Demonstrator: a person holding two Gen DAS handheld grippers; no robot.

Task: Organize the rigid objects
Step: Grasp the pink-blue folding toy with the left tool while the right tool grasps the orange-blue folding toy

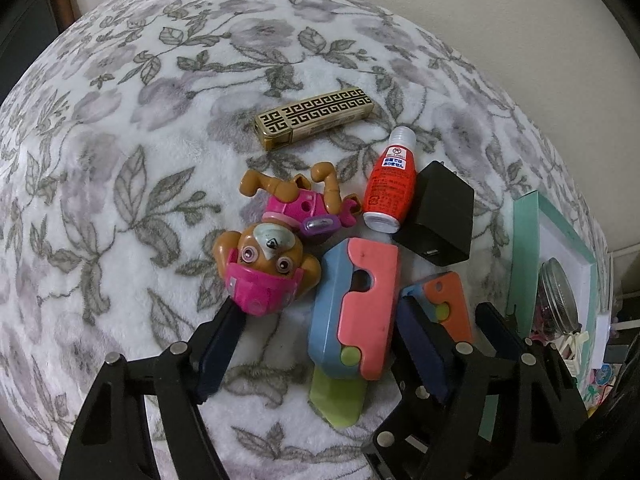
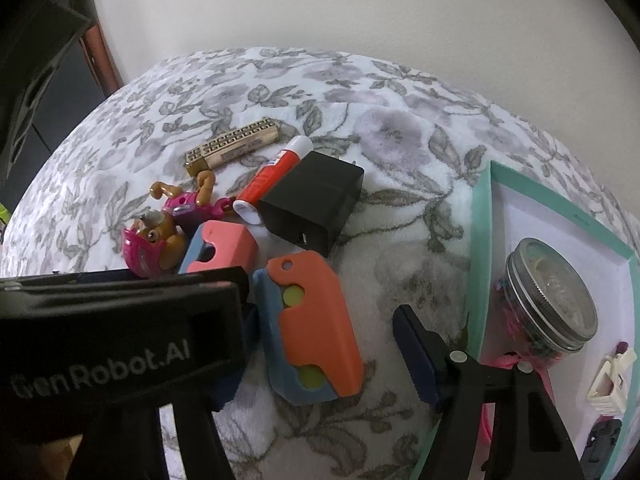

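Note:
On the floral blanket lie a large pink-and-blue toy knife with a green blade, a smaller orange-and-blue toy knife, a brown-and-pink toy puppy, a red bottle, a black charger and a gold patterned lighter. My left gripper is open, its fingers on either side of the large toy knife. My right gripper is open around the small orange knife; its left finger is hidden behind the left gripper's body. The orange knife also shows in the left wrist view.
A teal-rimmed white box sits at the right, holding a glass jar with a metal lid and small items. The left gripper's black body crowds the right gripper's left side. A pale wall stands behind the blanket.

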